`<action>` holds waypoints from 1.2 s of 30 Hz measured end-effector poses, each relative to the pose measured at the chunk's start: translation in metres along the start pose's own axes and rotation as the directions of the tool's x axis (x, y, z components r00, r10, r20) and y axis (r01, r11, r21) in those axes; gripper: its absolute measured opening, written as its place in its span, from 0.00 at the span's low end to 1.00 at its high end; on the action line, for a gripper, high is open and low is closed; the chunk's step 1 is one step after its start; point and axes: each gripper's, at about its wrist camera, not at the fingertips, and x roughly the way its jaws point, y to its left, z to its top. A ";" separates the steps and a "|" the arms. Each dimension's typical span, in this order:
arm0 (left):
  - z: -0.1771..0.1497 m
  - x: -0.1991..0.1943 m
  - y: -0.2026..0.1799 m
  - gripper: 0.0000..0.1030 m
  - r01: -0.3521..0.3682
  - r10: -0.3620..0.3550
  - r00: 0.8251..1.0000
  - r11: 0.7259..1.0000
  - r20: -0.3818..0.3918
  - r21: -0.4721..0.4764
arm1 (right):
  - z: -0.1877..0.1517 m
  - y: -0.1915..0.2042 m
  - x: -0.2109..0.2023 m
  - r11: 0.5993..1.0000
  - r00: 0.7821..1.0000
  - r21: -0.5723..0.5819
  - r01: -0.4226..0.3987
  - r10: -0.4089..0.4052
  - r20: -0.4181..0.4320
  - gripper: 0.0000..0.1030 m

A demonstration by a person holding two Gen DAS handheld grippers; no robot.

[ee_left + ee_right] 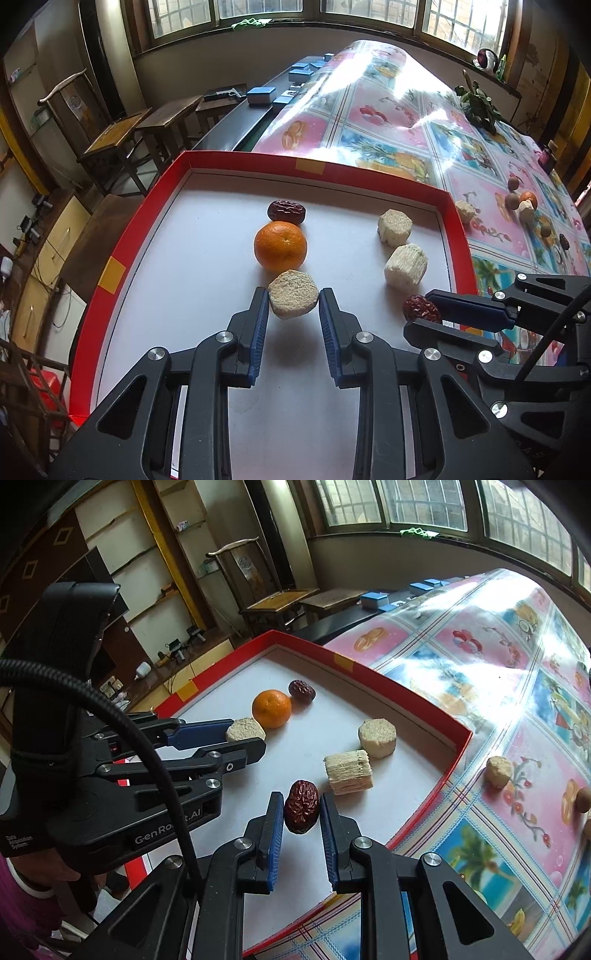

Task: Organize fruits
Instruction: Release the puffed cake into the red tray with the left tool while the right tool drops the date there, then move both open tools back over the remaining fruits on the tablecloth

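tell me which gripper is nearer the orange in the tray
Left. The left gripper holds a beige hexagonal cake that sits right beside the orange. The right gripper, shut on a red date, is farther off, nearer the tray's right side.

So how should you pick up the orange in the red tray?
Hold the orange across its round middle, coming from above, I'd say. It is a smooth ball, so any pair of opposite sides works, but a red date sits at its far side and a held rice cake at its near side, so pinch left and right.
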 end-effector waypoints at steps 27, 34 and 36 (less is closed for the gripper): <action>0.006 -0.030 -0.028 0.58 -0.063 0.065 0.993 0.998 0.099 -0.024 | -0.010 -0.012 -0.037 0.989 0.987 0.063 0.132 -0.137 0.088 0.41; 0.015 -0.036 -0.069 0.58 -0.002 0.001 0.993 1.000 0.121 0.015 | -0.026 -0.039 -0.074 0.966 0.965 0.116 0.231 -0.243 0.099 0.44; 0.018 -0.036 -0.084 0.58 0.015 -0.019 0.992 0.999 0.123 0.032 | -0.033 -0.050 -0.084 0.960 0.961 0.139 0.243 -0.257 0.099 0.44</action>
